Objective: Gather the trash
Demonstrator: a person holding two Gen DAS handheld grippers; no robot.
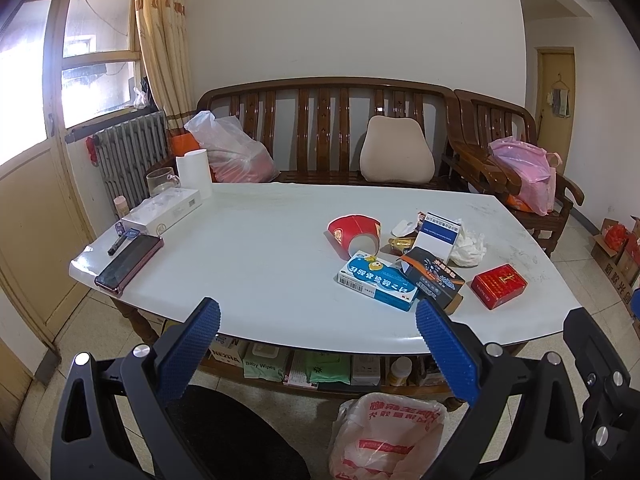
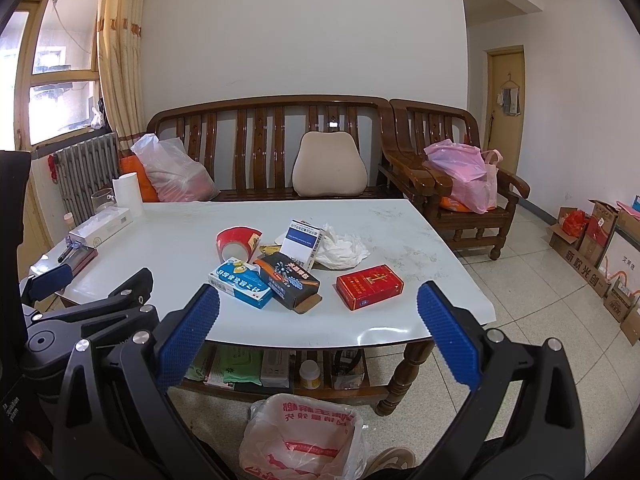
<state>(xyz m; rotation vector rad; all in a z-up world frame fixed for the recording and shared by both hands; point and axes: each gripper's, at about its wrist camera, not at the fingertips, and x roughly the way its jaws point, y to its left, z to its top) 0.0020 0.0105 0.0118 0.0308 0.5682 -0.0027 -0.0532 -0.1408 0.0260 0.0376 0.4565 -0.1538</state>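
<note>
A heap of trash lies on the white table (image 1: 260, 240): a tipped red paper cup (image 1: 354, 234), a blue-and-white medicine box (image 1: 378, 282), a black box (image 1: 434, 276), a blue-and-white carton (image 1: 438, 236), crumpled tissue (image 1: 468, 246) and a red cigarette pack (image 1: 498, 285). The same heap shows in the right wrist view, with the red pack (image 2: 370, 285) nearest. A bin lined with a white plastic bag (image 2: 300, 436) stands on the floor before the table. My left gripper (image 1: 318, 320) and right gripper (image 2: 318, 312) are both open and empty, short of the table's front edge.
A phone (image 1: 130, 258), marker, white box (image 1: 162, 212), glass mug and paper roll (image 1: 194, 172) sit at the table's left end. A wooden bench (image 1: 320, 120) with bags and a cushion stands behind. Cardboard boxes (image 2: 596, 240) line the right wall.
</note>
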